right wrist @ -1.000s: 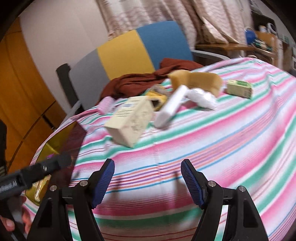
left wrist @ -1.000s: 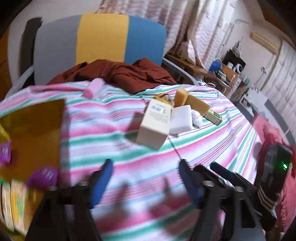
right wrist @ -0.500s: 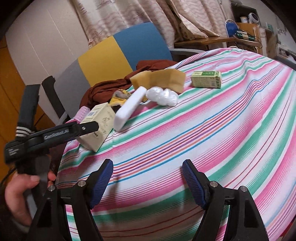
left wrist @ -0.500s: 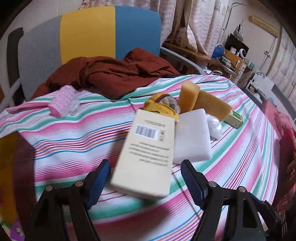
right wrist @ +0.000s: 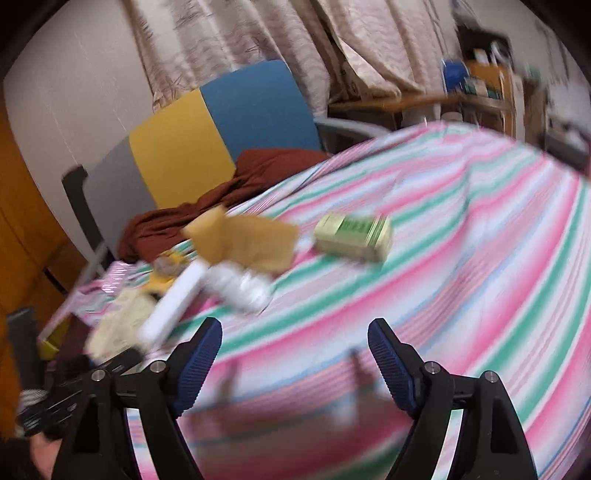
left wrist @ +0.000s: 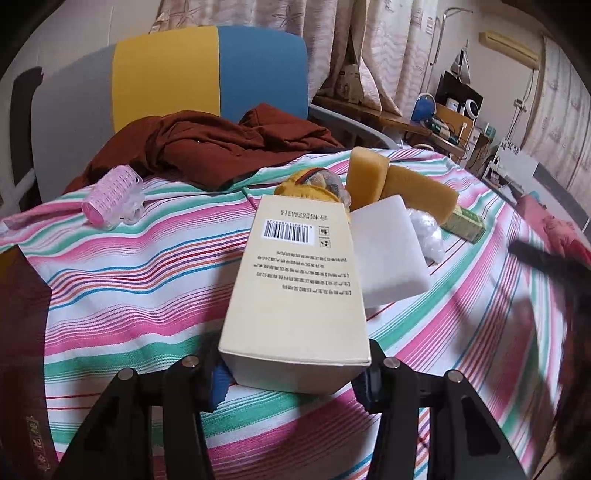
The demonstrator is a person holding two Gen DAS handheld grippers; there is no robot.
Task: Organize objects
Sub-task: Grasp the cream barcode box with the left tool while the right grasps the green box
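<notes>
Left wrist: my left gripper (left wrist: 293, 373) has just been closing; its jaws clamp the cream box (left wrist: 295, 284).
Right wrist: my right gripper (right wrist: 294, 350) has just been opening; its jaws stand wide, holding nothing above the striped cloth (right wrist: 424, 258).

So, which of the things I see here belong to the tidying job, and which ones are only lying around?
Job:
- cream box, between the left gripper fingers, which have just been closing
- white foam block
- yellow sponges
- green box
- pink hair roller
- right gripper, open, nothing between its fingers

Lying about:
- brown garment
- chair
- curtains
</notes>
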